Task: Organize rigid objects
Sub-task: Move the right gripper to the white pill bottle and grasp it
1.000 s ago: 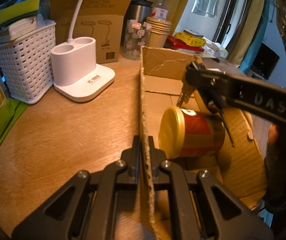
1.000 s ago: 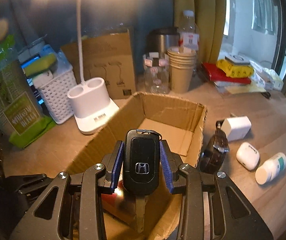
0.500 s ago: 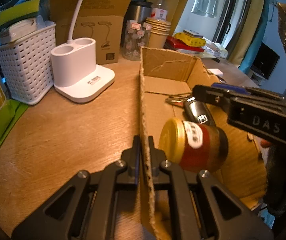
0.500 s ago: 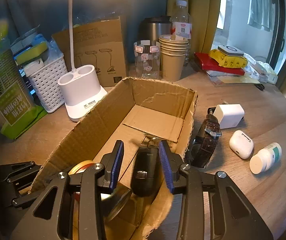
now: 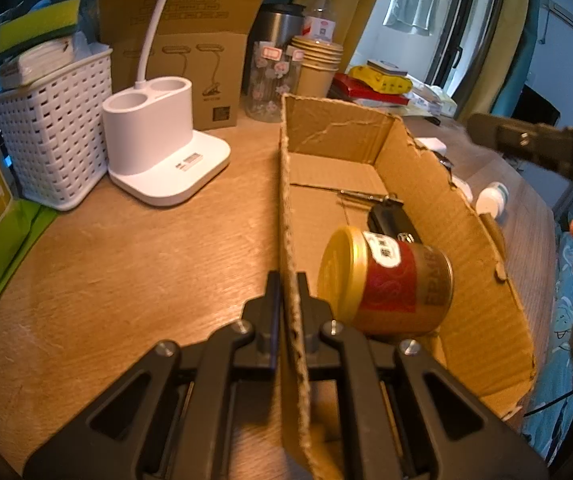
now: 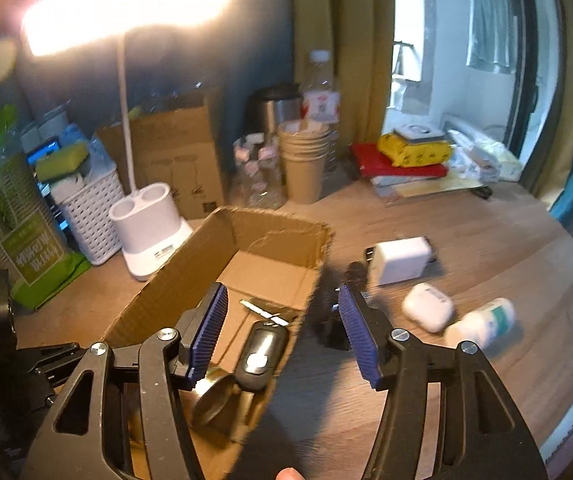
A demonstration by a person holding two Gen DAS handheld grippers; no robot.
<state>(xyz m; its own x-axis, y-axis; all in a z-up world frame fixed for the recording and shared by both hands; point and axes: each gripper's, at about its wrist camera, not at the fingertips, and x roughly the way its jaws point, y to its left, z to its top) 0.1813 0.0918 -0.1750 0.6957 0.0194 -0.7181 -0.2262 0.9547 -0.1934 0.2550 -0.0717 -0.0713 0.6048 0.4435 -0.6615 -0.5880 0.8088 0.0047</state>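
Observation:
An open cardboard box [image 5: 470, 240] [image 6: 190, 264] lies on the wooden desk. My left gripper [image 5: 288, 284] is shut on the box's near left wall. Inside lie a gold-lidded jar with a red label [image 5: 386, 280] [image 6: 212, 398] on its side and a black car key [image 5: 392, 220] [image 6: 260, 354]. My right gripper [image 6: 282, 332] hangs above the box's right wall, jaws opening, pads touching nothing; part of it shows in the left wrist view [image 5: 538, 148]. Right of the box sit a white charger [image 6: 400, 260], a white earbud case [image 6: 426, 306], a white pill bottle [image 6: 482, 322] and a dark watch [image 6: 356, 276].
Behind the box stand a white lamp base [image 5: 158, 148], a white basket [image 5: 52, 136], a brown carton [image 5: 190, 68], a glass jar [image 5: 270, 80], stacked paper cups [image 5: 318, 64] and a steel flask [image 6: 274, 108]. Red and yellow packets [image 6: 406, 156] lie far right. A green bag [image 6: 18, 216] stands left.
My right gripper let go of the car key, which now lies in the box, then lifted and drew back to the right with its jaws wider. The jar rolled slightly. The left gripper stayed put.

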